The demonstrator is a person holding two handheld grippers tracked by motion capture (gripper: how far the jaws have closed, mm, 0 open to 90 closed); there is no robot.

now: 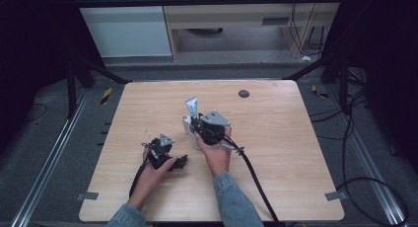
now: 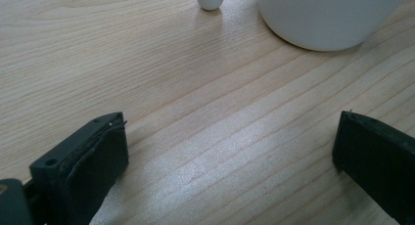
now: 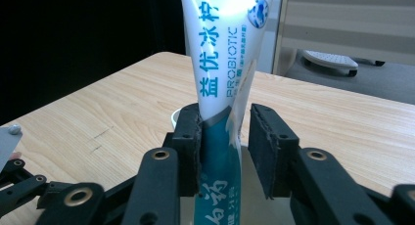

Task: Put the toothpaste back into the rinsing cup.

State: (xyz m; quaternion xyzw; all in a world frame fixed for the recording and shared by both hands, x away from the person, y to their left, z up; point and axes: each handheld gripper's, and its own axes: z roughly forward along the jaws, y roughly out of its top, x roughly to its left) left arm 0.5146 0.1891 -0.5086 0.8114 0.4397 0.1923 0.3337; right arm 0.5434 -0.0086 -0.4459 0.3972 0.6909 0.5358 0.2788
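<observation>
At centre frame your right gripper brackets the upright tube over the cup, one pad touching, the other just clear, while your left gripper rests wide and empty at lower left

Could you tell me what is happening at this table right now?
A person works at a wooden table with a gripper in each hand. The right gripper has a toothpaste tube standing upright between its fingers, over a white cup; one finger touches the tube, the other shows a small gap. The left gripper rests open and empty near the table surface, facing the cup.
</observation>
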